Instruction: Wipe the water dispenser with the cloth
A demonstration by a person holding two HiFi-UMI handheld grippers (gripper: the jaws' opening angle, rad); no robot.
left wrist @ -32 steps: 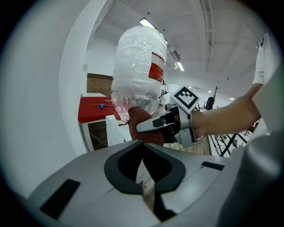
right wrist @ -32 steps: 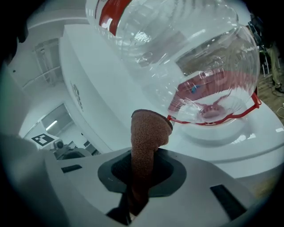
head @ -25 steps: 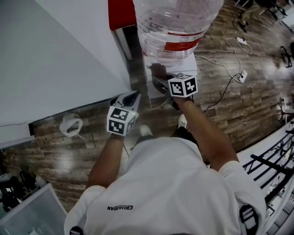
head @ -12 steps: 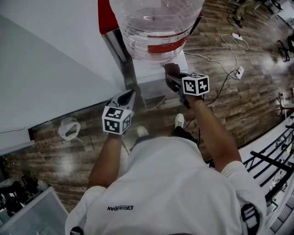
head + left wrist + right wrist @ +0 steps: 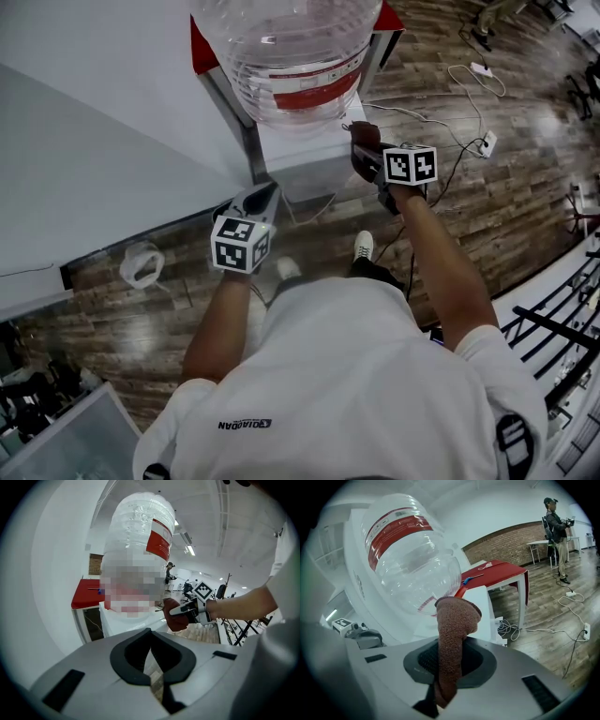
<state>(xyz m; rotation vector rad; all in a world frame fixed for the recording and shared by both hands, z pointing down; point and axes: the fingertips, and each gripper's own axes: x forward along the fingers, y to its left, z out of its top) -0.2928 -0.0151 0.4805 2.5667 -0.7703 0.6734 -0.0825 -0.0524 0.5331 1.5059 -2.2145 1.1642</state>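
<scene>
Up at the tall white water dispenser [image 5: 309,159] now, and I'm looking steeply down past its big clear plastic bottle with the red label band [image 5: 281,47]; my right tongs [image 5: 363,150] are clenched on the brown knitted cloth [image 5: 364,134], and from the right gripper view the cloth [image 5: 452,634] stands straight up out of the tongs [image 5: 446,670], pinched low, its folded top rounded over; the cloth sits at the dispenser's right upper corner, just under the bottle's bulge [image 5: 412,559]; whether it actually touches the white casing I can't tell from any angle; from the left gripper view the cloth [image 5: 176,619] shows as a dark red-brown wad right beside the casing's edge, with my right arm reaching in from the right; my left tongs [image 5: 267,197] hang lower, on the left side of the dispenser and apart from it; their dark pads [image 5: 133,653] are drawn together at the tip with nothing between them; behind the dispenser a red-topped worktop [image 5: 497,571] stands against the white wall; dark wooden plank flooring [image 5: 487,216] lies underfoot, with white cables [image 5: 469,94] trailing to a white power strip [image 5: 488,150] off to my right; another person [image 5: 555,522] stands far back near the brick wall.
</scene>
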